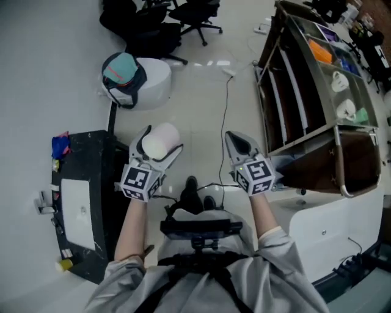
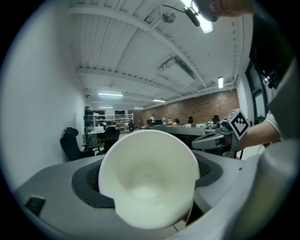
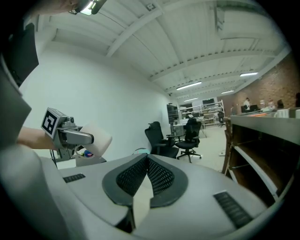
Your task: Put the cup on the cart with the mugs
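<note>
Where the left gripper [image 2: 149, 185] is viewed along its own jaws, a white cup [image 2: 147, 176] is seen clamped between the dark pads, its open mouth turned back toward the camera. In the head view the cup is held out ahead of the person's body, above the pale floor [image 1: 201, 122], lying roughly level with its base pointing away. The right gripper [image 3: 146, 164] is carried near it, on the cart's side. Its jaws are closed together, and nothing is held between them. Both grippers are borne on bare forearms that come out of grey sleeves.

To the right of the right gripper a brown cart [image 1: 317, 143] with slatted shelves is seen. White mugs [image 1: 340, 81] are set in its top tray, near orange and blue items. The cup is well apart from that tray and is touched only by the pads.

At the left of the head view a black table [image 1: 91, 183] is placed along the wall. Beyond it a teal and black object [image 1: 124, 72] is seen resting against something white and round. Black office chairs [image 1: 198, 15] are seen at the far end of the floor.
</note>
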Action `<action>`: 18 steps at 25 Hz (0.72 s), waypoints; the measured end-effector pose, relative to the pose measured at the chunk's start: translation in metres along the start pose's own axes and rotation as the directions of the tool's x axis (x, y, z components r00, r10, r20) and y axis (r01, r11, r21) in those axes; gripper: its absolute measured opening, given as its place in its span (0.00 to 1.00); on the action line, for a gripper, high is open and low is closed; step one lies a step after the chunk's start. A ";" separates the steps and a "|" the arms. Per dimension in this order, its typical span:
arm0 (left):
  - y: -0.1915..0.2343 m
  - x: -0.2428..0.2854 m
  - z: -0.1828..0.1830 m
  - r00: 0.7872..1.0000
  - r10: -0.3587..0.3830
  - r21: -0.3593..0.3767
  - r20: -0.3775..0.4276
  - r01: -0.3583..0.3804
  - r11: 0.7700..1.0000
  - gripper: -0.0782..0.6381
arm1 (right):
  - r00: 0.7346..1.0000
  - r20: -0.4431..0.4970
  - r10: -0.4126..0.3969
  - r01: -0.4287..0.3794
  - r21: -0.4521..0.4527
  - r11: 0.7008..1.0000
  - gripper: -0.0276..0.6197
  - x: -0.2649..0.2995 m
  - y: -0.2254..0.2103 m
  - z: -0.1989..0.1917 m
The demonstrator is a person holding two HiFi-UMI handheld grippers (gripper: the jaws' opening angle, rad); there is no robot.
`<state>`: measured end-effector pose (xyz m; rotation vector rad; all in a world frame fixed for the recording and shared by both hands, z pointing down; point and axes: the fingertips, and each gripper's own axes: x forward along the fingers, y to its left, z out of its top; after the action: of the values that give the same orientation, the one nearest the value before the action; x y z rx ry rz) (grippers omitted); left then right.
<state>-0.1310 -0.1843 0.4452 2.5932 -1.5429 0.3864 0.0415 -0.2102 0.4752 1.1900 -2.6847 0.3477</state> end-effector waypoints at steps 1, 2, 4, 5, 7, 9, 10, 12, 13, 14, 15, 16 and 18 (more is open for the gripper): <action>-0.007 0.017 0.007 0.999 -0.035 0.011 0.006 0.035 0.999 0.77 | 1.000 0.006 -0.030 0.030 0.009 1.000 0.06 -0.006 -0.014 0.001; -0.015 0.033 0.013 0.997 -0.072 0.022 0.010 0.072 0.997 0.77 | 0.998 0.008 -0.062 0.062 0.021 0.998 0.06 -0.012 -0.028 0.001; -0.029 0.066 0.022 0.989 -0.151 0.045 0.011 0.150 0.988 0.77 | 0.990 -0.003 -0.139 0.139 0.047 0.989 0.06 -0.024 -0.055 -0.001; -0.035 0.082 0.027 0.982 -0.191 0.055 0.011 0.190 0.980 0.77 | 0.984 0.000 -0.179 0.178 0.057 0.982 0.06 -0.029 -0.068 0.000; -0.047 0.115 0.035 0.964 -0.267 0.071 0.011 0.266 0.961 0.77 | 0.969 0.016 -0.248 0.247 0.071 0.966 0.06 -0.035 -0.095 0.003; -0.058 0.146 0.043 0.943 -0.333 0.088 0.008 0.331 0.940 0.77 | 0.951 0.026 -0.308 0.304 0.091 0.948 0.06 -0.041 -0.117 0.007; -0.063 0.161 0.048 0.931 -0.364 0.097 0.008 0.361 0.927 0.77 | 0.941 0.029 -0.337 0.333 0.100 0.938 0.06 -0.044 -0.127 0.008; -0.073 0.190 0.061 0.903 -0.430 0.118 0.014 0.425 0.897 0.77 | 0.915 0.036 -0.402 0.396 0.110 0.912 0.06 -0.051 -0.149 0.014; -0.079 0.205 0.068 0.886 -0.463 0.129 0.016 0.457 0.880 0.77 | 0.899 0.040 -0.435 0.429 0.113 0.896 0.06 -0.055 -0.160 0.019; -0.085 0.218 0.074 0.869 -0.494 0.142 0.017 0.487 0.862 0.77 | 0.883 0.046 -0.466 0.459 0.117 0.881 0.06 -0.059 -0.170 0.023; -0.090 0.230 0.080 0.852 -0.523 0.154 0.017 0.515 0.843 0.77 | 0.868 0.052 -0.493 0.485 0.123 0.866 0.06 -0.061 -0.179 0.026; -0.095 0.241 0.085 0.835 -0.550 0.165 0.016 0.541 0.825 0.77 | 0.854 0.059 -0.517 0.507 0.130 0.852 0.06 -0.064 -0.187 0.028; -0.105 0.261 0.096 0.800 -0.600 0.184 0.012 0.588 0.788 0.77 | 0.825 0.070 -0.560 0.548 0.139 0.825 0.06 -0.069 -0.201 0.033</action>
<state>0.0956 -0.3753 0.4271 3.0618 -0.6364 0.3709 0.2348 -0.3019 0.4528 1.9984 -2.2652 0.3472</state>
